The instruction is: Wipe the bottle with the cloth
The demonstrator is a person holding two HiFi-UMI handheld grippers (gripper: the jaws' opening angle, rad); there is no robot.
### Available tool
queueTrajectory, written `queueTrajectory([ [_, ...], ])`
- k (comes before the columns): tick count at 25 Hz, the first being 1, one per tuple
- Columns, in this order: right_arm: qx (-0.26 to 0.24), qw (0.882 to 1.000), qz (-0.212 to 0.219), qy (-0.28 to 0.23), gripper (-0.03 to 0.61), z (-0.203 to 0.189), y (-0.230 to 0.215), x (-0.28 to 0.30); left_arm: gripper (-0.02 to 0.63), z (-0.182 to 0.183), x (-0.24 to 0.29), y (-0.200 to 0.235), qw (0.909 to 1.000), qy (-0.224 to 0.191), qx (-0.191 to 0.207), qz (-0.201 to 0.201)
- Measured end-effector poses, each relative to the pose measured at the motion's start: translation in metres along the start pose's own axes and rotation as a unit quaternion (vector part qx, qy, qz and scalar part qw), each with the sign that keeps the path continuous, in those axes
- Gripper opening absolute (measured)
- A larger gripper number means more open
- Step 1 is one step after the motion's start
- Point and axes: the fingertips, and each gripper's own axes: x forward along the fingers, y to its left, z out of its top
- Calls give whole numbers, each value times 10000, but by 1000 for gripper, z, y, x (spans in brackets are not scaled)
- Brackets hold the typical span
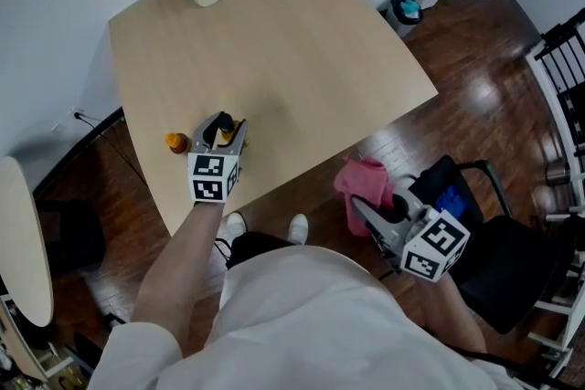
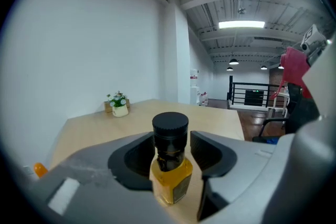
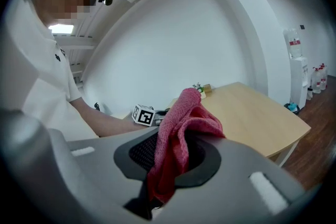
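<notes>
L gripper (image 1: pixel 224 131) jaws stand part-open round bottle (image 2: pixel 169 162) nr bench (image 1: pixel 302 59) front edge, no clamp; R gripper (image 3: pixel 170 150) pinches cloth (image 3: pixel 181 123) off that edge; risk: unsteadied bottle tips when wiped.

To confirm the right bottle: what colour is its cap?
Black: the round cap on the yellow-filled glass bottle; clearest in the left gripper view.
</notes>
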Motion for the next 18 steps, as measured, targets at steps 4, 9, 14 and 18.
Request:
queueTrajectory([
  [4,-248,9996,139,-24,74,-4,1,2,276,4,-17,-8,9987,122,491,58],
  [9,-726,9968,322,-43,75,-17,4,14,281,6,-74,-24,9948,236,993,18],
  [14,-806,9962,290,-155,75,-21,19,23,278,9,-140,-39,9965,292,670,-414],
  [18,-813,9963,259,-135,75,-31,53,23,263,4,-188,-56,9940,190,493,-963],
])
